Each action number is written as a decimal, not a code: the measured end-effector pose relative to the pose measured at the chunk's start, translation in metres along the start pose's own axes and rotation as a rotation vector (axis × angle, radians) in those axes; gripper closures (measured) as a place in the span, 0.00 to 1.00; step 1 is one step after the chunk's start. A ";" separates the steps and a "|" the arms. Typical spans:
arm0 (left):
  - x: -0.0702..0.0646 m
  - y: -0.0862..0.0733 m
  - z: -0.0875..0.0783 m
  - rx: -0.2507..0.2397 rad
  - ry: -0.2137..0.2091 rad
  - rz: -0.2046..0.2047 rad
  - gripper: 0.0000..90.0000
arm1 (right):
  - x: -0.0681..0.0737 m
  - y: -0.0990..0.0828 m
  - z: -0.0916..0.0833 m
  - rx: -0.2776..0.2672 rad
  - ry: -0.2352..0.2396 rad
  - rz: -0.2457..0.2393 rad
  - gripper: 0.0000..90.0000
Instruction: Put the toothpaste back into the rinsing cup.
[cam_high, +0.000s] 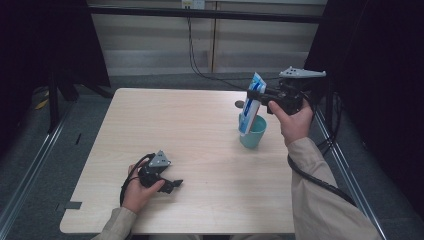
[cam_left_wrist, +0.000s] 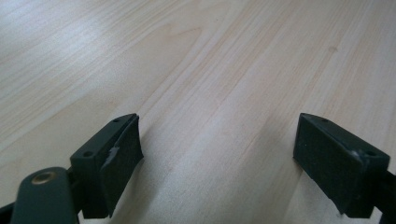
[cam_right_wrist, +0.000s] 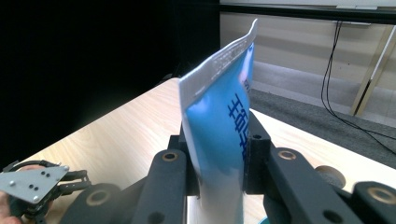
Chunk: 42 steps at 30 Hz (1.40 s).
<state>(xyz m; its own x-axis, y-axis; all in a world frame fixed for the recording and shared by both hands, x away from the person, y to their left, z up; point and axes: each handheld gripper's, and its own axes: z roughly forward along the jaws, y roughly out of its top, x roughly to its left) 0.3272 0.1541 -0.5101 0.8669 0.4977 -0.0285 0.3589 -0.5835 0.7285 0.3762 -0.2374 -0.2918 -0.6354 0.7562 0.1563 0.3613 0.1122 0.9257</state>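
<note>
The blue and white tube (cam_high: 251, 102) stands upright in my right gripper (cam_high: 256, 93), its crimped flat end on top and its lower end down inside the teal cup (cam_high: 253, 134). In the high view I cannot tell whether that lower end touches the cup's inside. The cup sits on the worktop (cam_high: 200, 150) near its right edge, closer to the far right corner than to the near one. In the right gripper view the tube (cam_right_wrist: 219, 121) rises between my two black jaws, which are pressed against its sides, so the right gripper (cam_right_wrist: 219, 161) is clamped tight on it. Blue printed characters run down the tube's face, and the crimped end leans a little to the right in that view. My right hand (cam_high: 292, 120) holds the tool from the right, past the cup, with the grey three-cornered plate on top.

My left gripper (cam_high: 172, 185) lies low over the worktop toward the near left corner, well apart from the cup and tube, with my left hand (cam_high: 137, 192) wrapped around its body. In the left gripper view its jaws stand wide, with bare pale wood (cam_left_wrist: 210, 70) between the pads (cam_left_wrist: 123, 154) and nothing gripped.

A small dark round mark (cam_high: 240, 104) lies on the worktop just behind the cup.
</note>
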 end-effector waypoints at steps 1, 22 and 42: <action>0.000 0.000 0.000 0.003 -0.002 0.001 0.16 | -0.001 0.001 0.000 -0.002 -0.002 -0.001 0.83; 0.000 0.000 0.000 0.002 -0.003 0.002 0.16 | -0.016 0.017 0.008 -0.015 -0.087 -0.028 0.83; 0.000 0.000 0.000 0.002 -0.004 0.002 0.16 | -0.040 0.006 0.021 0.001 -0.177 -0.019 0.83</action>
<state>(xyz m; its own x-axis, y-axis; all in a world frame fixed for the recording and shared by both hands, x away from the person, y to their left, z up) 0.3274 0.1542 -0.5099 0.8688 0.4942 -0.0296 0.3579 -0.5856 0.7273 0.4181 -0.2533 -0.2997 -0.5116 0.8559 0.0757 0.3511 0.1277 0.9276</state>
